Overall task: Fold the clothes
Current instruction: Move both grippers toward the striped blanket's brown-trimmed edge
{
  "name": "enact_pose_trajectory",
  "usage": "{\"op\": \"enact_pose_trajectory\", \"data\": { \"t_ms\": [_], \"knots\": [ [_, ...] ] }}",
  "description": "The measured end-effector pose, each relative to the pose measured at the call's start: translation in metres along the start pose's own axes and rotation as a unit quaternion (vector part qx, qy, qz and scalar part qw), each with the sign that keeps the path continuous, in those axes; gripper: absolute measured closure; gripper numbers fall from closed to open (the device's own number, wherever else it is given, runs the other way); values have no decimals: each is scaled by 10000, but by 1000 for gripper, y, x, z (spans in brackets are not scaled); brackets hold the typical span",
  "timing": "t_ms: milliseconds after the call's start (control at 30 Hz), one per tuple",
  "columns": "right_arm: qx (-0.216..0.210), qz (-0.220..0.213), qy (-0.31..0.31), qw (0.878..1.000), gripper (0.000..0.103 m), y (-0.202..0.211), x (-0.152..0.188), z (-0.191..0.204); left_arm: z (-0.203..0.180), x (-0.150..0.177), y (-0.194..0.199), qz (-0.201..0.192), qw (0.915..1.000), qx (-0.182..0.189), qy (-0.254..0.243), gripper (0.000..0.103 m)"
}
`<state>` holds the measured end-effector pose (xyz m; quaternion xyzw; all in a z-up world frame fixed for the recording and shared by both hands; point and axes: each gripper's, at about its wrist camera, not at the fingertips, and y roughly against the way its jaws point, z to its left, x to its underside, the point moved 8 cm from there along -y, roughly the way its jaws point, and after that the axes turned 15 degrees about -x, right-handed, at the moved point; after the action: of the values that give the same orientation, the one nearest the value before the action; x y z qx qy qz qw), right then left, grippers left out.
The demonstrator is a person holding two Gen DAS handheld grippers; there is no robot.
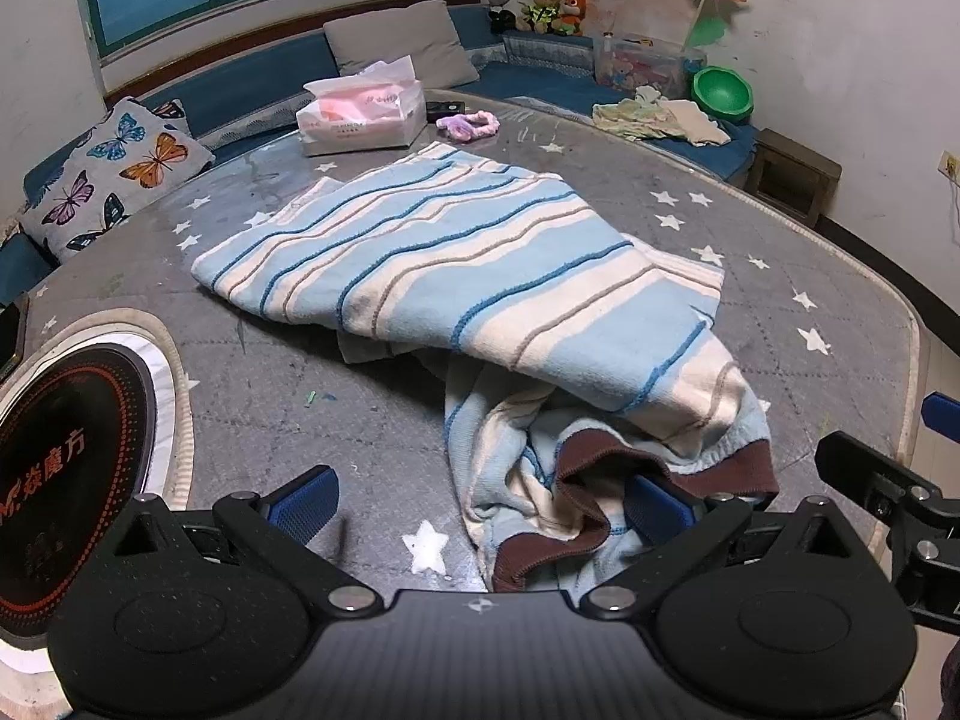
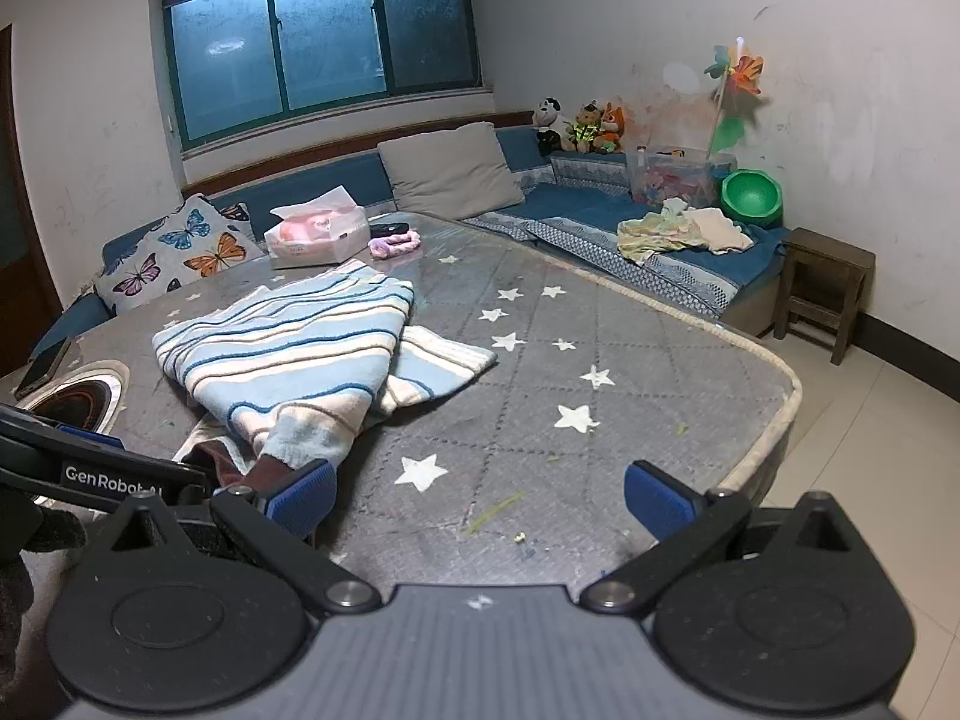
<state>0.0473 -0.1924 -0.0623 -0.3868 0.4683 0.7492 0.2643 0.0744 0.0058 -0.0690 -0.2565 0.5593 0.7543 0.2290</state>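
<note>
A light-blue and white striped sweater [image 1: 456, 264] with a brown ribbed hem [image 1: 600, 468] lies rumpled and partly folded over on the grey star-patterned table [image 1: 270, 420]. My left gripper [image 1: 480, 504] is open at the near end of the sweater. The brown hem bunches between its blue pads, against the right one. In the right wrist view the sweater [image 2: 288, 348] lies to the left on the table [image 2: 600, 360]. My right gripper [image 2: 480, 498] is open over bare table, its left pad close to the brown hem [image 2: 264, 474].
A round black cooktop [image 1: 66, 468] is set into the table at the near left. A tissue box [image 1: 360, 114] and a pink hair band [image 1: 468, 123] sit at the far side. A phone [image 2: 42, 366] lies at the left edge. The sofa holds cushions and loose clothes [image 2: 678, 231]; a wooden stool [image 2: 822, 288] stands beyond the table's right edge.
</note>
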Motion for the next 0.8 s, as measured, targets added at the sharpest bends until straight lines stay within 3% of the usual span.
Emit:
{"op": "enact_pose_trajectory", "data": {
  "t_ms": [800],
  "knots": [
    [12,91,81,9999,0,-1,-3,2,18,-6,4,-109,9998,-99,153,0]
  ]
}}
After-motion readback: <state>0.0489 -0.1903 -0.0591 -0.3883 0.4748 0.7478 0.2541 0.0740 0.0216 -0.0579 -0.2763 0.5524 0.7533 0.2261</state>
